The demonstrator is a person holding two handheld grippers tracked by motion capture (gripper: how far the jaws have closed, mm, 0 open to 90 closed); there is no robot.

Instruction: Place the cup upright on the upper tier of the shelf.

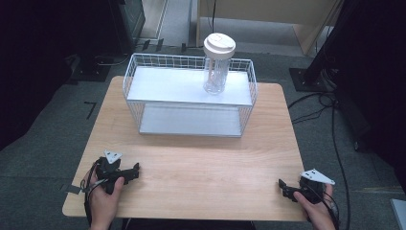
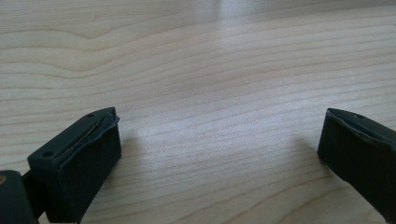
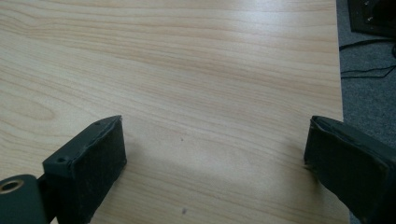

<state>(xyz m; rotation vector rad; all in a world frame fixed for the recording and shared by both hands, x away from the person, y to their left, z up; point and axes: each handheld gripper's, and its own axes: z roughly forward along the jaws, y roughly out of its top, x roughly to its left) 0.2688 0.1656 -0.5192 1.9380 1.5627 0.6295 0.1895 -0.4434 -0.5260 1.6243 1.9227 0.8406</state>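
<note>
Nothing seems begun: left gripper (image 1: 135, 170) and right gripper (image 1: 282, 186) rest agape at the tabletop's (image 1: 201, 167) near corners; presumably a reach toward the bottle (image 1: 216, 67) follows.

I see a white wire rack (image 1: 143, 79) with two flat shelves standing at the twelve o'clock side of my wooden table (image 1: 201, 167), its long side running from nine to three. On the upper shelf, toward the rack's three o'clock end and close to the far rim, a clear tumbler (image 1: 216, 74) stands upright, capped with a round cream lid (image 1: 219, 45). Something pale shows through the clear wall, but I cannot tell what it is. The lower shelf (image 1: 189, 122) lies bare. From where I sit, the tumbler is at about one o'clock
</note>
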